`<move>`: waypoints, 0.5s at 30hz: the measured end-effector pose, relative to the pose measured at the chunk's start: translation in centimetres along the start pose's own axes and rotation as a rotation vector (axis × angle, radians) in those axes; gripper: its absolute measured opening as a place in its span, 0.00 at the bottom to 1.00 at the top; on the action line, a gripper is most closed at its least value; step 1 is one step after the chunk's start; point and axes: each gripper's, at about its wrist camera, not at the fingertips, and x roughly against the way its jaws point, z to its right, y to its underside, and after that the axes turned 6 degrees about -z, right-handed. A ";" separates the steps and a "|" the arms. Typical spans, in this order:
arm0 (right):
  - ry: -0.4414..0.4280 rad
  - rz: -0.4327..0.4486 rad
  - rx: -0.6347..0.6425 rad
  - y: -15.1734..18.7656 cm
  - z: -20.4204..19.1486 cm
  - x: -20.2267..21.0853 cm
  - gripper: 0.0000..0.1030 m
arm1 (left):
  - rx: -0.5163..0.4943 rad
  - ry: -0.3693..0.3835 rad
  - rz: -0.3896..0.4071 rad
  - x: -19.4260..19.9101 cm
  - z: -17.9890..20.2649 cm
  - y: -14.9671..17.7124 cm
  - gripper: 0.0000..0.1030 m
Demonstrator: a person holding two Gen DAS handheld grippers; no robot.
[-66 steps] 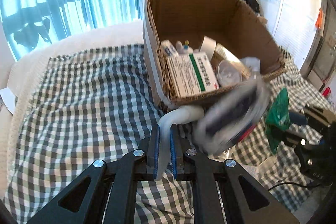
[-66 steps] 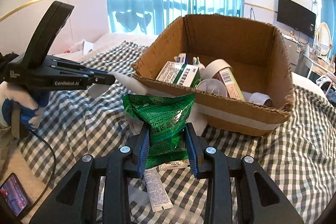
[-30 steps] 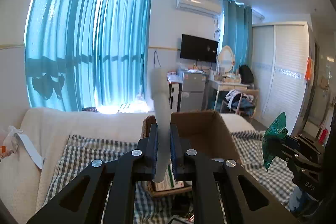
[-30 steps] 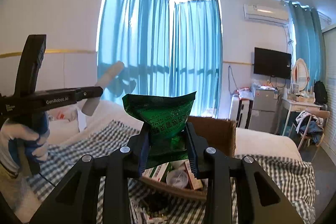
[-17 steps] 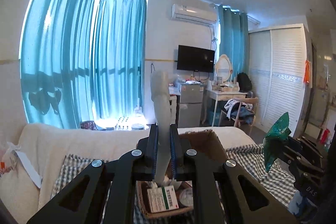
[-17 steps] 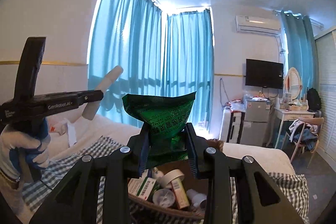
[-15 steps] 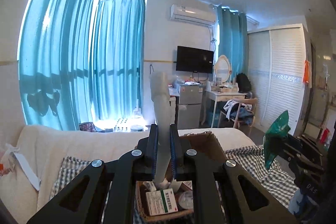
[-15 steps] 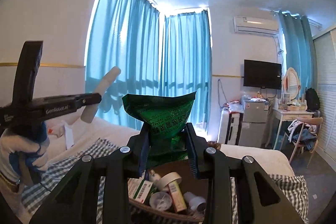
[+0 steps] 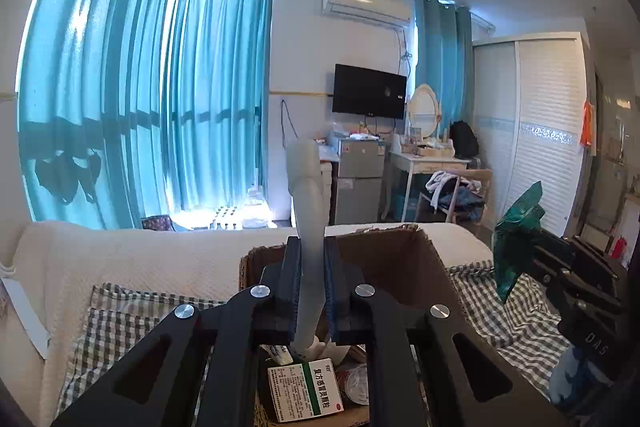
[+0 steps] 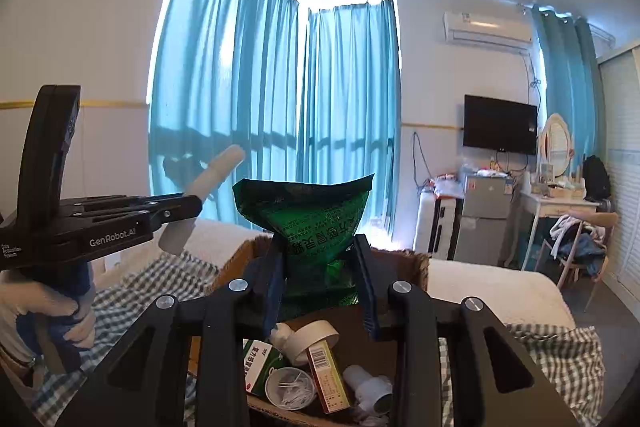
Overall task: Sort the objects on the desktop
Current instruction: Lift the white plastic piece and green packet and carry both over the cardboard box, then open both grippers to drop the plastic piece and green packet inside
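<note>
Above the box [image 10: 420, 263], I held both grippers raised.
My left gripper [image 9: 312, 287] clamped a white tube [image 9: 306, 187] upright; my right gripper [image 10: 320, 291] pinched a green packet [image 10: 308, 223] over the box's bottles and cartons.

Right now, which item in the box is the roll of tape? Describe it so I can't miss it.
Start at the cardboard box on the checked cloth, below the green packet in the right gripper. The tape roll leans near the box's middle, above a red-and-yellow carton. It is the only pale hollow ring there.
</note>
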 end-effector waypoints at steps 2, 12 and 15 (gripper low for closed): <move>0.000 -0.016 -0.004 0.5 0.3 -1.2 0.30 | 0.001 0.007 -0.010 -1.2 -0.2 0.4 0.09; 0.014 -0.175 -0.023 4.4 2.6 -8.3 0.30 | -0.017 0.018 -0.147 -8.9 -0.7 4.0 0.09; 0.018 -0.221 -0.045 5.4 3.5 -9.6 0.30 | -0.014 0.022 -0.199 -10.9 -0.8 5.3 0.09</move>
